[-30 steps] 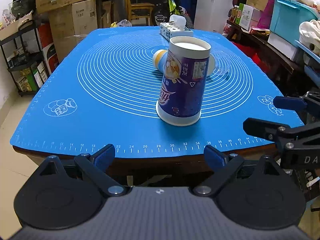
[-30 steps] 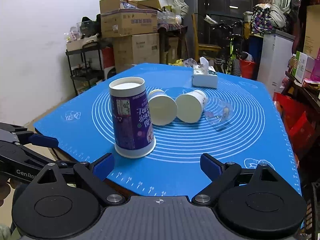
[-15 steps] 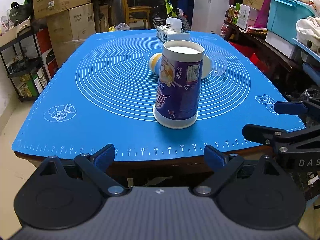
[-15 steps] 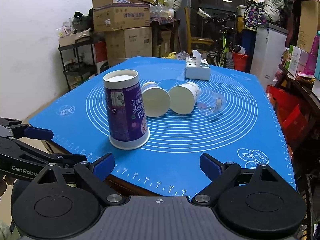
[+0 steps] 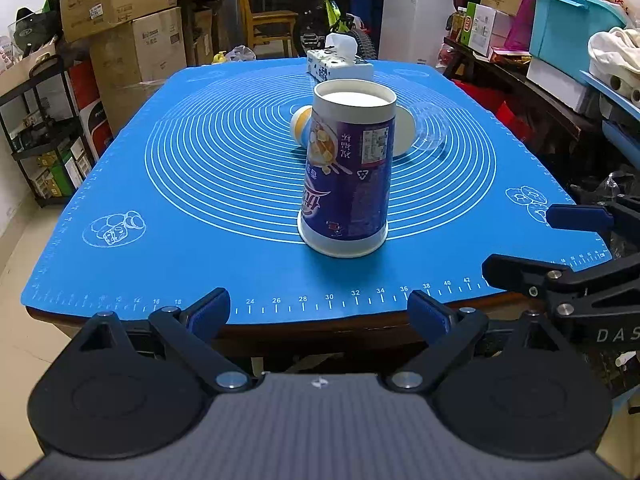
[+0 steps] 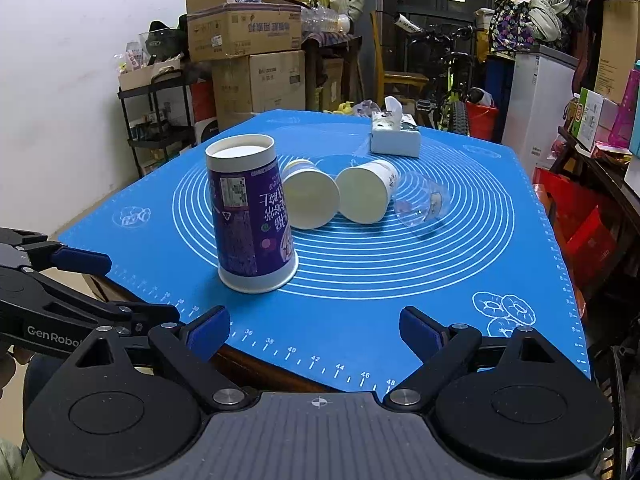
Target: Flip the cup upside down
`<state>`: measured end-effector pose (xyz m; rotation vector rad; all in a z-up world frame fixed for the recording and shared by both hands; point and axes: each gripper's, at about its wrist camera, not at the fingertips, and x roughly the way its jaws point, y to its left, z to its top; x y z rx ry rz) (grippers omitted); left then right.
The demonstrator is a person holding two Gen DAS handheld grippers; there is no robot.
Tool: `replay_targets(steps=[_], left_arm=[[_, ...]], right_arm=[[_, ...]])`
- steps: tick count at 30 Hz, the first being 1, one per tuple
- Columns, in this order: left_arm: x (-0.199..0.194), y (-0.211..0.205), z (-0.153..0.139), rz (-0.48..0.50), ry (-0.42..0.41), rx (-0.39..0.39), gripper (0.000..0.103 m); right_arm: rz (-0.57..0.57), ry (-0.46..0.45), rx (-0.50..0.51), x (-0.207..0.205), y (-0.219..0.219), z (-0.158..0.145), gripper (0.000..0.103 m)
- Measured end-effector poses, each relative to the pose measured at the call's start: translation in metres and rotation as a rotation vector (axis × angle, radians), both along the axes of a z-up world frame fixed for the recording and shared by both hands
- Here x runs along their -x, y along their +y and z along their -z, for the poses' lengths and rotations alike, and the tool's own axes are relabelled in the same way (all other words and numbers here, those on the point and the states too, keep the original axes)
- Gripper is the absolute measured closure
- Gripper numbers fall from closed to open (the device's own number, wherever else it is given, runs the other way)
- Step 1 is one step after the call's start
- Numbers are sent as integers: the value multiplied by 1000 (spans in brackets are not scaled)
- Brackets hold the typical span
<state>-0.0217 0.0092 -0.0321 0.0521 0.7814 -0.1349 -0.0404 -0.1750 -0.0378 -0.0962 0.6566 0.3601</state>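
A tall purple paper cup (image 5: 347,172) stands upside down on the blue mat (image 5: 200,184), wide rim down, white base up. It also shows in the right wrist view (image 6: 250,216). My left gripper (image 5: 319,312) is open and empty at the table's near edge, short of the cup. My right gripper (image 6: 314,330) is open and empty at the near right corner. Each gripper shows in the other's view, the right one (image 5: 560,248) and the left one (image 6: 60,280). Two white paper cups (image 6: 310,200) (image 6: 366,196) and a clear plastic cup (image 6: 422,204) lie on their sides behind the purple cup.
A tissue box (image 6: 395,136) stands at the mat's far side. Cardboard boxes (image 6: 256,56) and a metal shelf (image 6: 156,120) stand far left. A white fridge (image 6: 536,100), bicycles and shelves of clutter (image 5: 560,60) line the far and right sides.
Both grippers have drawn back a little from the table. The purple cup stays upside down where it stood.
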Motion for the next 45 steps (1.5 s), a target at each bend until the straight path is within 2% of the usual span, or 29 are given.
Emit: replay_targets(steps=[45], left_arm=[[-1, -2, 0, 8, -2, -16, 8]], right_arm=[[21, 39, 3, -2, -4, 4, 10]])
